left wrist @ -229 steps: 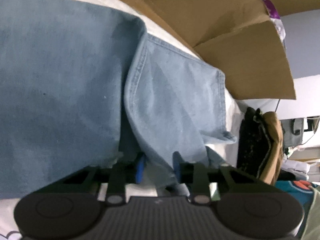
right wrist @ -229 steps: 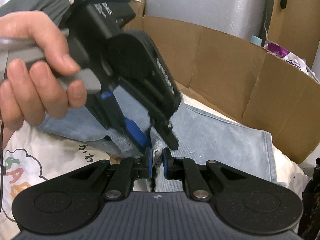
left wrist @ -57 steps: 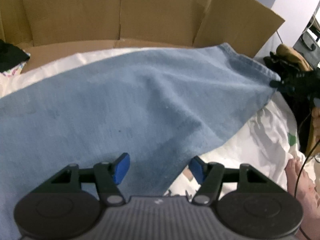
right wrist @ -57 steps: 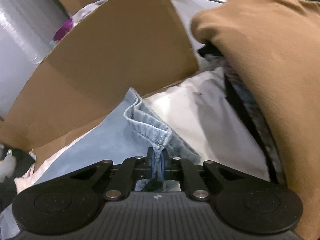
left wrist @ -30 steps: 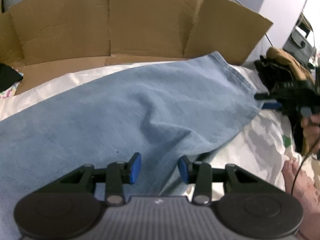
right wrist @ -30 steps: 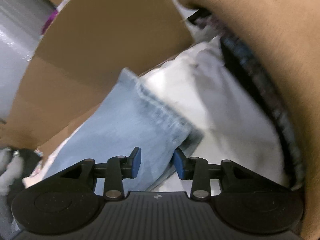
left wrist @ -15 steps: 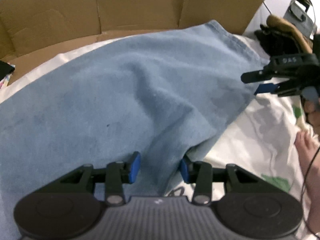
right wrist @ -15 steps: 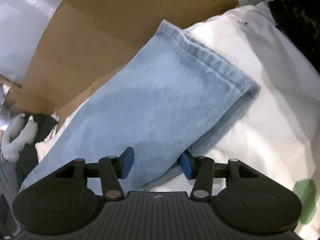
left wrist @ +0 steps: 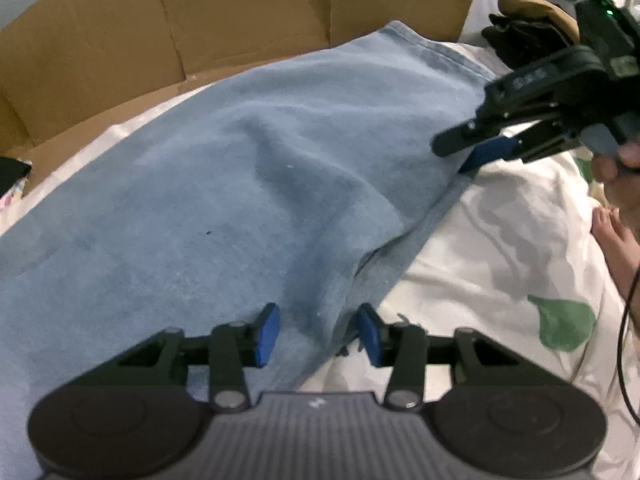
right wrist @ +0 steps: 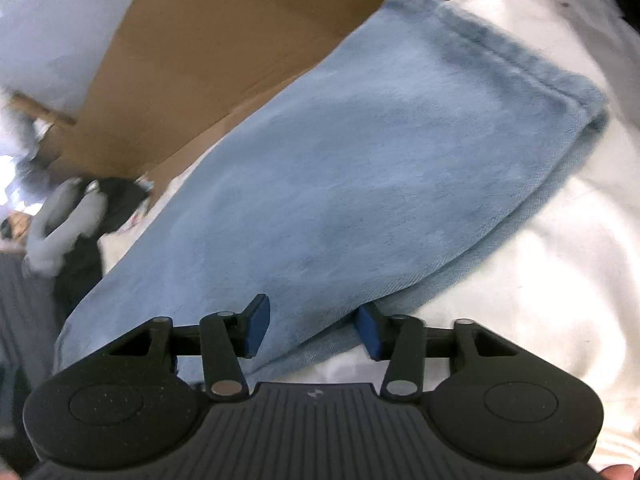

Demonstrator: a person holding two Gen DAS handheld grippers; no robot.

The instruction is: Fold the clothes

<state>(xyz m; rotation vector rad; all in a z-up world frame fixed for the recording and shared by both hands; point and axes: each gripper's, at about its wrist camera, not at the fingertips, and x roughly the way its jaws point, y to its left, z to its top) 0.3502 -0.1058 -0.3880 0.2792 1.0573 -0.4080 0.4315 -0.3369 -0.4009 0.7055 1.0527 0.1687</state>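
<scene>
the pale blue denim jeans (left wrist: 256,184) lie doubled and smooth on a white printed bedsheet (left wrist: 500,264), hemmed cuff (right wrist: 532,76) toward the cardboard box wall (left wrist: 240,12). the left gripper (left wrist: 316,334) straddles the near folded edge, jaws spread, just narrowing. only the left view shows the right gripper (left wrist: 460,156), jaws apart and just closing, at the edge near the cuff. bare sheet lies open beside the fold.

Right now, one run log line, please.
jeans on bedsheet | left gripper open astride edge | right gripper open, jaws just closing, edge between
</scene>
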